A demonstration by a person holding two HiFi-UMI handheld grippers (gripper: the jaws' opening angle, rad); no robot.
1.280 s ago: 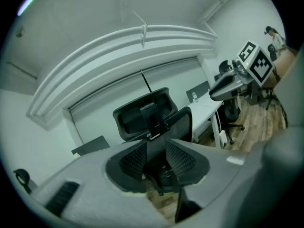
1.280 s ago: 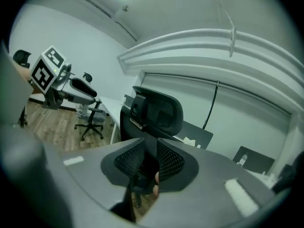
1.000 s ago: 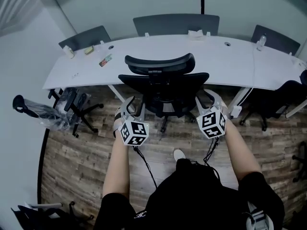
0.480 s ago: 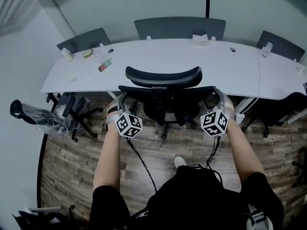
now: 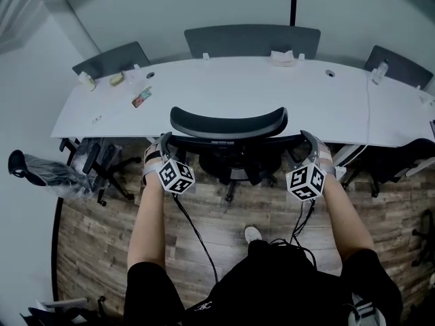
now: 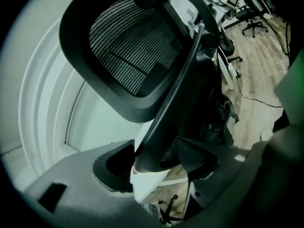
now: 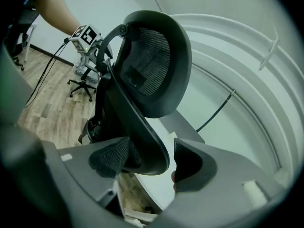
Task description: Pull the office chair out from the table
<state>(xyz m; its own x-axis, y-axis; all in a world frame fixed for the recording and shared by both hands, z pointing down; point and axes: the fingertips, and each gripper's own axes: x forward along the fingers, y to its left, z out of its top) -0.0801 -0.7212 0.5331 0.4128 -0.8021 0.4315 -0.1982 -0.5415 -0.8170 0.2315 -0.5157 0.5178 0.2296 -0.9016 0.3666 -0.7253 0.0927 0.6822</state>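
The black mesh-backed office chair (image 5: 228, 122) stands tucked against the curved white counter (image 5: 272, 87). The left gripper (image 5: 164, 143) and right gripper (image 5: 310, 142), whose jaws have just been opening, straddle its backrest edges unclamped. It should roll easily; take hold of the stiff frame, not the mesh.

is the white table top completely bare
No, in the head view a small item lies on the table near its left end.

The left gripper (image 6: 154, 167) had its jaws spread, having just been opening, with the dark back edge of the office chair (image 6: 183, 89) running up between them. The chair's mesh headrest (image 6: 126, 46) loomed above, and wooden floor (image 6: 259, 70) showed at right
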